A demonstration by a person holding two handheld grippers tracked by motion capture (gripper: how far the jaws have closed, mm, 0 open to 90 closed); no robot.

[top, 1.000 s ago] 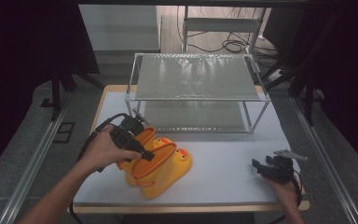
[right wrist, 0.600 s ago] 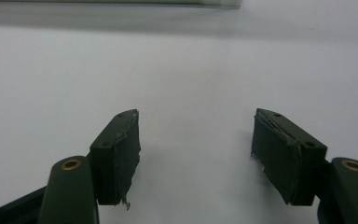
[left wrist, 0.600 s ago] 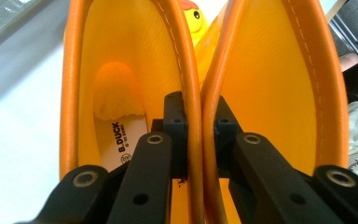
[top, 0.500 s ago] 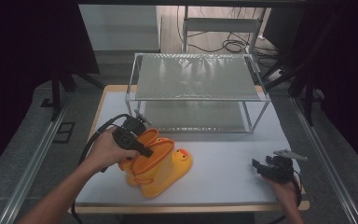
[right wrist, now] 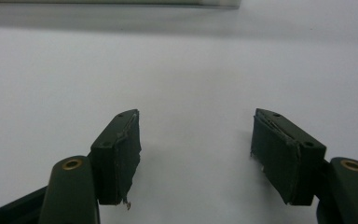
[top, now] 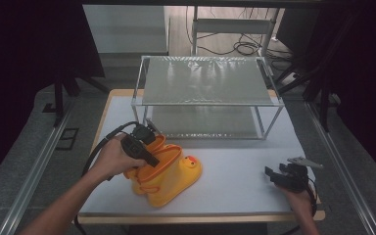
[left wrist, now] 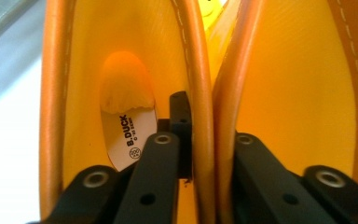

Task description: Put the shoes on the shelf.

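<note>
Over the last second the pair of yellow rubber boots with orange trim (top: 169,175) has shifted a little toward the tabletop's far edge along with the left gripper (top: 144,152), while the right gripper (top: 280,176) has stayed where it was. At the left, a bare forearm comes in from the near edge of the white tabletop (top: 235,166), and the hand (top: 110,157) holds the left gripper over the boot openings; in the left gripper view its fingers (left wrist: 182,121) are closed on the two touching orange-trimmed rims, one finger inside each boot, above an insole label printed B.DUCK (left wrist: 128,140). The boots lie together in the near-left part of the tabletop, toes pointing toward the right edge. Behind them, along the far edge, stands a two-tier metal-framed shelf with grey mesh decks (top: 205,81). At the near-right corner the right gripper rests low over bare tabletop, its fingers (right wrist: 121,154) spread wide with nothing between them.
</note>
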